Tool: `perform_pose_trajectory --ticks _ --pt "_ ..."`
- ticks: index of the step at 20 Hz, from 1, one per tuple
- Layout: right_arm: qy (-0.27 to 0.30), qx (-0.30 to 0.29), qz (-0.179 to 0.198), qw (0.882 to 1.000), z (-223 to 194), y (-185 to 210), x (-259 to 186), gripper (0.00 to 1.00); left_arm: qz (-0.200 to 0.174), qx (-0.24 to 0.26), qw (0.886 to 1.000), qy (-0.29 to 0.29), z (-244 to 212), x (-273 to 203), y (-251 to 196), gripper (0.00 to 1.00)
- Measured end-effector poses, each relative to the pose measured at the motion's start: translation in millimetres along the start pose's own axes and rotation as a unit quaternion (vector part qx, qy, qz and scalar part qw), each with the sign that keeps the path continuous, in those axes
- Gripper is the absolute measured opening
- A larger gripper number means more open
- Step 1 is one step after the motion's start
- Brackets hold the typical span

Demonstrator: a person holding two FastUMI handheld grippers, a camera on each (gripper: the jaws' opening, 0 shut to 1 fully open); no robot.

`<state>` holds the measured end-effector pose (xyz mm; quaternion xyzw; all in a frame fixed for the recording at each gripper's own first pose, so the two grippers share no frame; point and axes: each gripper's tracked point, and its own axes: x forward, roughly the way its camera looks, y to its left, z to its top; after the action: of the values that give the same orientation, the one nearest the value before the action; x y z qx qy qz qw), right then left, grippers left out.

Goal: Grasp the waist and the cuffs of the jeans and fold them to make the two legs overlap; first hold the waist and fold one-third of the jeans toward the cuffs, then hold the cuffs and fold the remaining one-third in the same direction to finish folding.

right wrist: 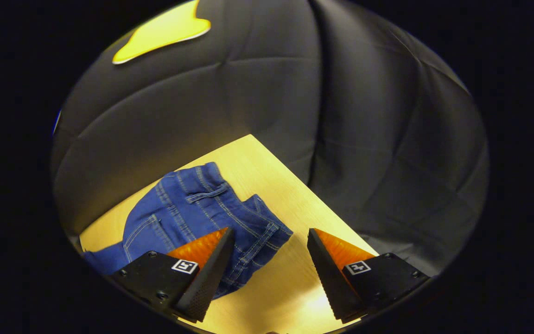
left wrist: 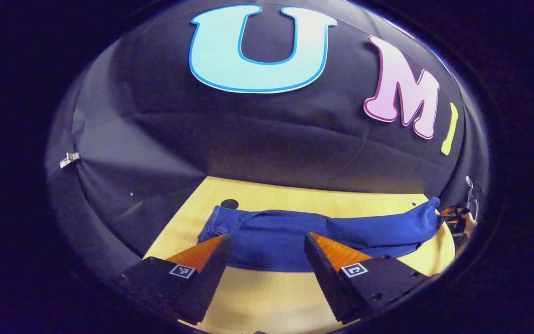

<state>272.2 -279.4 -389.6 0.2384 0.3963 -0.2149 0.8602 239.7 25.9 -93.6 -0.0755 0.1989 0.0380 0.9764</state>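
Blue jeans (left wrist: 322, 232) lie stretched sideways across the wooden table (left wrist: 271, 292) as one long narrow band. My left gripper (left wrist: 266, 236) hovers open over their near edge, closer to the left end, with nothing between its fingers. At the far right of the left gripper view, the other gripper (left wrist: 454, 215) sits by the jeans' right end. In the right gripper view, the waist end of the jeans (right wrist: 193, 208) shows a pocket and belt loops. My right gripper (right wrist: 270, 230) stands open just off the waist corner, its left finger (right wrist: 204, 253) over the denim.
The table's far corner (right wrist: 251, 139) meets the black cloth wall close behind the jeans. A small black round spot (left wrist: 230, 203) marks the tabletop beyond the jeans' left end. A metal clip (left wrist: 69, 160) hangs on the wall at left.
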Motion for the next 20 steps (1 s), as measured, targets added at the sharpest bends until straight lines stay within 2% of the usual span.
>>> perform_pose_trajectory --ticks 2,5,6,7,8,9,10,14,15,16,18,20 --pt "0.012 0.031 0.022 0.999 -10.1 7.9 11.2 0.99 -0.016 -0.006 1.0 0.004 -4.9 3.6 -15.4 0.99" --pt "-0.009 0.015 0.035 0.999 -1.8 12.3 15.3 1.0 -0.03 -0.002 1.0 0.007 -5.9 13.5 -35.1 0.97" --pt "-0.019 0.009 0.034 0.999 -2.3 16.8 17.6 0.92 -0.038 -0.004 0.999 0.008 -6.4 15.7 -42.9 0.97" --pt "-0.02 0.006 0.04 0.999 -6.3 19.6 19.3 0.96 -0.046 -0.008 0.999 0.008 -6.5 16.9 -51.1 0.97" --pt "-0.02 0.005 0.043 0.999 -5.6 22.5 18.2 0.81 -0.057 -0.013 0.998 0.009 -8.0 16.9 -59.4 0.96" --pt "-0.028 0.008 0.058 0.998 -0.2 28.6 20.4 0.74 -0.068 -0.018 0.997 0.009 -9.0 16.6 -67.5 0.97" --pt "-0.021 0.015 0.067 0.997 -6.7 33.9 20.6 0.61 -0.075 -0.021 0.997 0.008 -12.3 18.0 -72.1 0.97" --pt "-0.056 0.008 0.089 0.994 -0.3 37.6 14.1 0.1 -0.084 -0.034 0.996 0.016 -28.5 21.1 -76.7 0.97" --pt "-0.08 0.007 0.09 0.993 6.1 41.2 11.1 0.15 -0.082 -0.033 0.996 0.019 -32.3 22.2 -74.6 0.97" --pt "-0.098 0.009 0.098 0.99 13.6 43.4 -3.5 0.08 -0.078 -0.027 0.996 0.026 -38.3 22.1 -70.4 0.97" --pt "-0.142 -0.012 0.117 0.983 30.8 54.2 -30.9 0.08 -0.065 -0.016 0.997 0.024 -43.1 20.3 -60.9 0.97" --pt "-0.209 -0.056 0.138 0.966 44.5 72.2 -65.0 0.07 -0.069 -0.021 0.997 0.023 -45.2 13.5 -58.5 0.97"
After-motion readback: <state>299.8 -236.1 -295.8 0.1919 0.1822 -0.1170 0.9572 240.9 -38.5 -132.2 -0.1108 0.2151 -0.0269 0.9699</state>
